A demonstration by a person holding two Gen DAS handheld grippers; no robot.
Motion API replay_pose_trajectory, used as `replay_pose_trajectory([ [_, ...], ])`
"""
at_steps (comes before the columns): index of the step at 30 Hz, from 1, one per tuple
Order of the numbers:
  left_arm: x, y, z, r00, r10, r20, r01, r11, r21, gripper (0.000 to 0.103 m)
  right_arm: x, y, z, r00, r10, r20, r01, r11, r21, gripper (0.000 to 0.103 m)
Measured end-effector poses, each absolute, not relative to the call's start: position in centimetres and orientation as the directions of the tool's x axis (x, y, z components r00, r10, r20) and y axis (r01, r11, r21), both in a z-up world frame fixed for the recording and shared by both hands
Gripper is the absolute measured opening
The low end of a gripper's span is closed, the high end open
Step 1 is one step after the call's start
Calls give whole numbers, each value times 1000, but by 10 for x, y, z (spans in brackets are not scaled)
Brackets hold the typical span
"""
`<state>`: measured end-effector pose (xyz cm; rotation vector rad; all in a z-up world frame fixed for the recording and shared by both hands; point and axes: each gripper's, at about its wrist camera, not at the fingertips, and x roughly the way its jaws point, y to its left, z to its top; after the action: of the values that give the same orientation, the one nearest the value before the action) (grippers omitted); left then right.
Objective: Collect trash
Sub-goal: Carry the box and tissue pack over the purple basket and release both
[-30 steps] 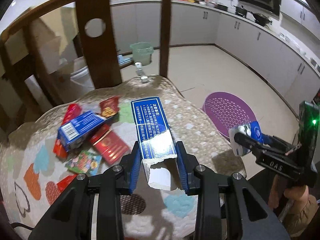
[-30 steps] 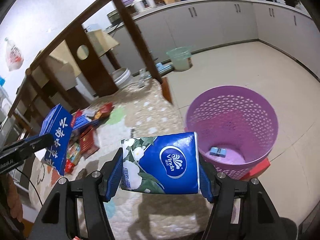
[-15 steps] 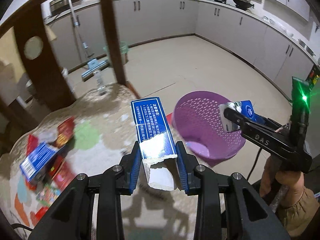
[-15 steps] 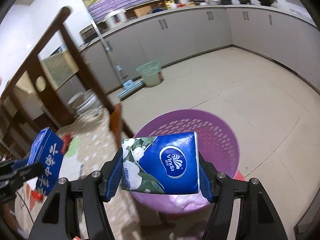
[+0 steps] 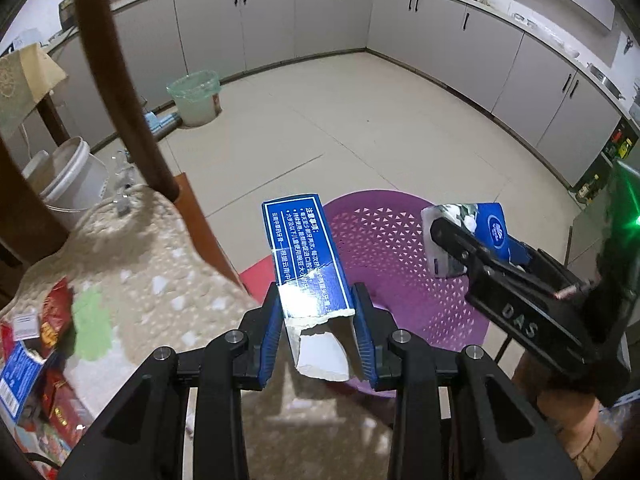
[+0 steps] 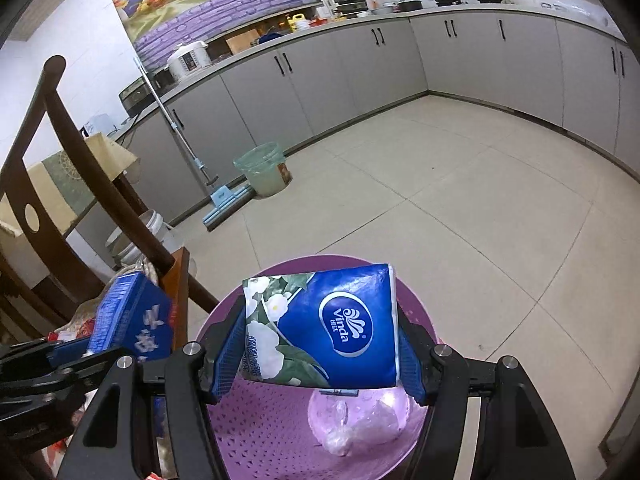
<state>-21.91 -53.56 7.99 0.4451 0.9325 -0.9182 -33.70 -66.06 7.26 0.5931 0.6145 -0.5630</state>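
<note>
Clamping a torn blue carton (image 5: 306, 256), left gripper (image 5: 318, 334) holds it over the near rim of the purple basket (image 5: 384, 268). Right gripper (image 6: 320, 350) clamped on a blue Vinda tissue pack (image 6: 332, 328), above the basket's inside, clear plastic at bottom. More wrappers (image 5: 52, 320) lie on the patterned cushion (image 5: 160, 272), left. Farther: tiled floor (image 6: 460, 184), green-lined bin (image 6: 264, 168), grey cabinets (image 6: 360, 64).

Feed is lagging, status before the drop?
Left tongs shut on torn blue box. Right tongs shut on tissue pack. Both over purple basket, nothing blocking.
</note>
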Motion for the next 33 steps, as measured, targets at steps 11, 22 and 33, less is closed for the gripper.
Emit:
replay_pose_trajectory([
  [11,-212,-560,60,262,-459,-849,832,554,-43,33,-343,-671,59,657,-301,-691,657,677,330,70],
  [22,-215,-562,67,258,-491,-832,840,540,-58,50,-338,-669,61,654,-319,-686,659,686,309,73],
  [33,-226,-544,82,281,-497,-821,835,549,-46,60,-342,-668,64,651,-342,-678,673,674,306,76],
])
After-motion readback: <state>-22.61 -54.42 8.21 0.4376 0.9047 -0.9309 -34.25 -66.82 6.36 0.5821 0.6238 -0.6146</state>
